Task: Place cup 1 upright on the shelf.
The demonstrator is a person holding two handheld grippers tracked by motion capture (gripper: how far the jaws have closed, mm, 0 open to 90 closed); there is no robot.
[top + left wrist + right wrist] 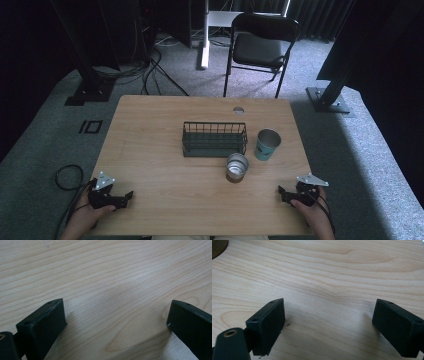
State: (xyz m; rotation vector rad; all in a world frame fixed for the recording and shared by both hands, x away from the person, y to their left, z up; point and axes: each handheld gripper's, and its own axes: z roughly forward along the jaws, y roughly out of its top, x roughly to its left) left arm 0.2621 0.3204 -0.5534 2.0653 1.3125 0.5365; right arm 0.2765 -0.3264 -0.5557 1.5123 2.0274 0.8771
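A pale wooden counter (165,150) carries a dark wire basket (214,139) at its middle; just right of it a teal cup (267,145) and a steel cup (236,167) are set. The left gripper (127,196) and right gripper (282,192) are rested at the near corners, well apart from the cups, fingers (45,325) spread wide and empty.

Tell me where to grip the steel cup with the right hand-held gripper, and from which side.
Probably take the steel cup by its side wall, coming in level from the right hand-held gripper side, its near right. It stands upright, mouth up, with the wire basket close behind and the teal cup to its far right, so the near side is open.
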